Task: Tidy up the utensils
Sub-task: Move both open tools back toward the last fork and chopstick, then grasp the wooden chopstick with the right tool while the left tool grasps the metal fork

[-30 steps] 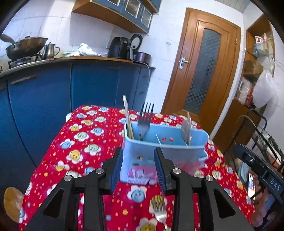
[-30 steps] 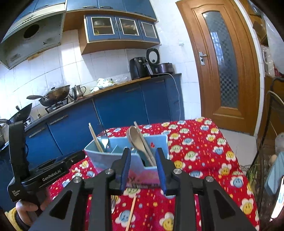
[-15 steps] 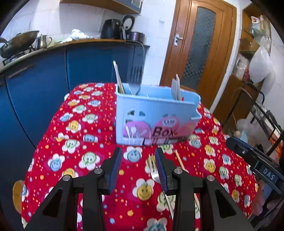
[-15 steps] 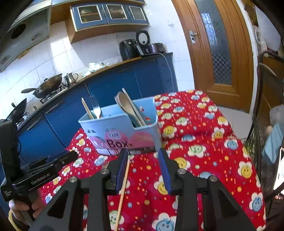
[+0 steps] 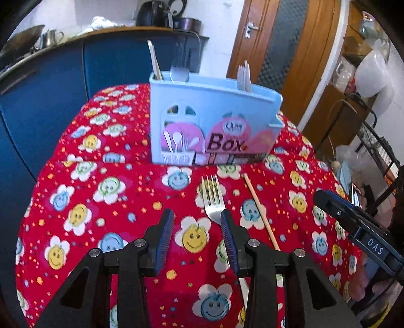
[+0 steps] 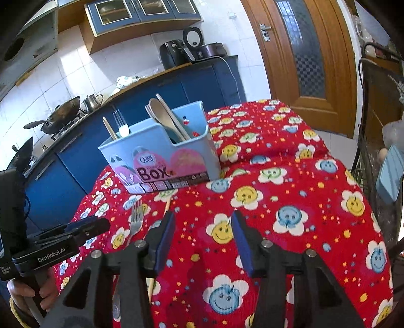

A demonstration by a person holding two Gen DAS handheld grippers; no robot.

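Now, with the fork (image 5: 213, 201) and chopstick (image 5: 260, 212) lying loose on the counter (image 5: 106, 191) just near of the utensil box (image 5: 212, 121), left gripper (image 5: 197, 227) half open and empty, right gripper (image 6: 202, 230) empty, its jaws having just widened, each should straddle one handle squarely before closing.

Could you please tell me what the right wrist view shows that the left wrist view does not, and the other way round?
Only the right wrist view shows the wooden spoon in the box, the wall cabinets and a hand holding the left hand-held gripper. Only the left wrist view shows the shelf with bags beside the door. Both share the blue box, the fork and chopstick lying on the red tablecloth, and the door.
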